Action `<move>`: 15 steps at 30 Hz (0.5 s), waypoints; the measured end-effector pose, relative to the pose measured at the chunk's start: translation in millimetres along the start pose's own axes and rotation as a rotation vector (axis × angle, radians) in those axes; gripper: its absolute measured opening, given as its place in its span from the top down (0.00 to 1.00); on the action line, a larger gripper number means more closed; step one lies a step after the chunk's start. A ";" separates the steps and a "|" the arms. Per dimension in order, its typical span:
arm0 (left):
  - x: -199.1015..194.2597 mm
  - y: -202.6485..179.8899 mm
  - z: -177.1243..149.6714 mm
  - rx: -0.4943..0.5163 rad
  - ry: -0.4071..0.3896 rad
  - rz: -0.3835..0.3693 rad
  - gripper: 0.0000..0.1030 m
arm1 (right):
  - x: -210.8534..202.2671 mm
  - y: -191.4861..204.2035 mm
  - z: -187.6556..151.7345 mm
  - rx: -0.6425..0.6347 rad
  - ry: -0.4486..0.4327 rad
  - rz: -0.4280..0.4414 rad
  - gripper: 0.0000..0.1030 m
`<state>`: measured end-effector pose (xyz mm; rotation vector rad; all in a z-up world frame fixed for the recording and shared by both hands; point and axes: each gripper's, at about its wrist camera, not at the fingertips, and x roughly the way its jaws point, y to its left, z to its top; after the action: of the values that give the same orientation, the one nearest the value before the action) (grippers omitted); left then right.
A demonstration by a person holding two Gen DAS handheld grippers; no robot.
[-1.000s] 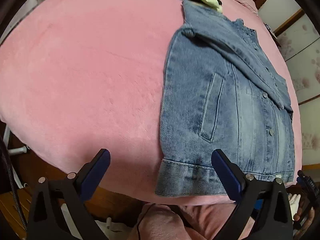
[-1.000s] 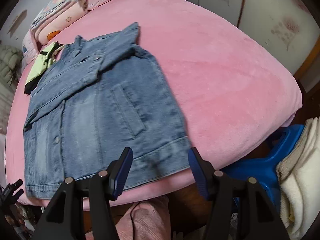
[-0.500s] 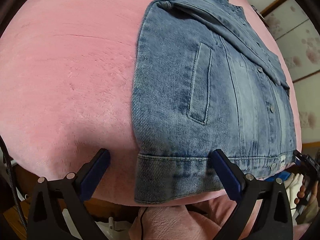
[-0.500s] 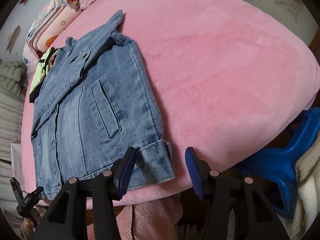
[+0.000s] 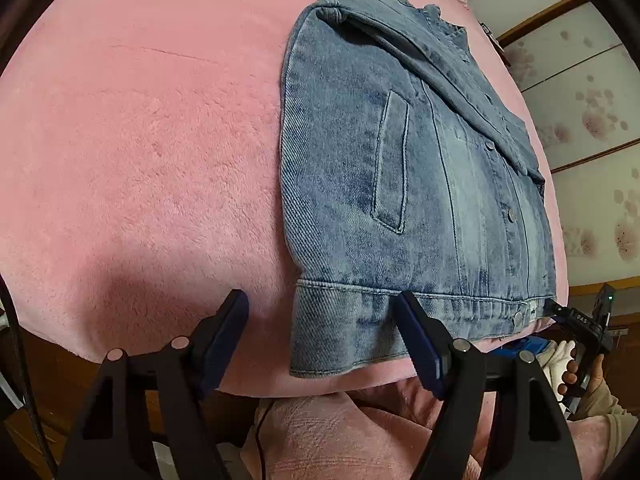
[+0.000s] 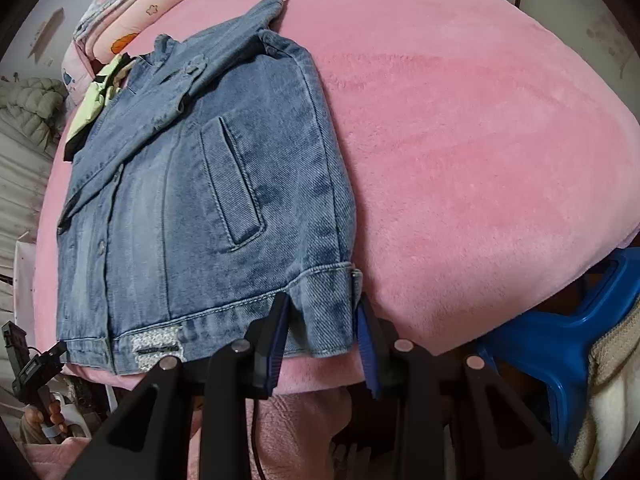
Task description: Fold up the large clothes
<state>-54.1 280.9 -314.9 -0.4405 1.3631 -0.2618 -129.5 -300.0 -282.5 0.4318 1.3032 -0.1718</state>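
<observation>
A blue denim jacket [image 5: 408, 184] lies front up on the pink bed [image 5: 140, 152], sleeves folded across its chest, hem at the near edge. It also shows in the right wrist view [image 6: 208, 200]. My left gripper [image 5: 324, 336] is open, its jaws either side of the hem's left corner. My right gripper [image 6: 324, 332] is open with the hem's right corner between its jaws. Neither has closed on the cloth.
A light green and black garment [image 6: 96, 100] lies beyond the collar. Folded pink bedding [image 6: 132, 20] is stacked at the head of the bed. A blue plastic stool [image 6: 576, 328] with a cream cloth [image 6: 612, 392] stands right of the bed. Wardrobe doors [image 5: 592, 128] stand on the right.
Both grippers have moved forward and down to the jacket's hem. The right gripper's jaws have narrowed around the hem's right corner.
</observation>
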 end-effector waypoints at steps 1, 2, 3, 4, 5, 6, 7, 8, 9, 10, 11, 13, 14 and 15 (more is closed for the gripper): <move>2.0 0.2 0.3 -0.002 0.003 0.005 0.25 | 3.9 -0.4 0.4 0.006 0.009 -0.007 0.67; 4.1 0.3 0.7 -0.002 0.006 0.010 0.24 | 6.0 -1.4 0.6 0.013 0.013 -0.008 0.67; 7.4 0.1 1.7 -0.004 0.013 0.010 0.18 | 7.2 -2.4 0.1 0.017 0.014 -0.010 0.67; 10.6 -1.4 2.6 -0.005 0.020 0.010 0.13 | 10.0 -3.7 0.3 0.024 0.017 -0.013 0.65; 14.1 -3.7 3.3 -0.002 0.025 0.017 0.10 | 13.1 -4.9 1.5 0.038 0.021 -0.007 0.65; 19.0 -8.5 4.4 0.009 0.032 0.028 0.03 | 13.8 -6.2 1.6 0.052 0.023 -0.002 0.64; 23.6 -13.5 4.7 0.022 0.039 0.041 0.00 | 14.7 -8.0 1.8 0.071 0.028 0.005 0.62; 27.6 -19.3 5.0 0.037 0.044 0.070 0.00 | 14.8 -9.6 1.6 0.085 0.032 0.013 0.62; 32.3 -26.0 5.9 0.054 0.051 0.108 0.00 | 14.3 -10.1 1.3 0.092 0.033 0.016 0.62; 34.1 -28.9 6.8 0.056 0.054 0.122 0.00 | 13.7 -10.0 1.4 0.093 0.035 0.017 0.62; 34.0 -29.9 7.7 0.052 0.055 0.123 0.00 | 12.9 -9.4 1.3 0.092 0.036 0.017 0.62; 31.5 -33.5 9.9 0.060 0.054 0.137 0.15 | 12.0 -7.3 2.2 0.077 0.047 0.024 0.69; 28.9 -36.6 10.6 0.076 0.050 0.148 0.24 | 10.9 -4.7 2.5 0.065 0.052 0.018 0.71; 25.4 -42.3 12.8 0.090 0.053 0.167 0.49 | 9.0 -0.1 3.0 0.037 0.061 -0.001 0.74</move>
<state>-33.6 234.3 -316.4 -0.2447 1.4256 -0.1976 -124.5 -300.2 -290.6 0.4708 1.3613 -0.1847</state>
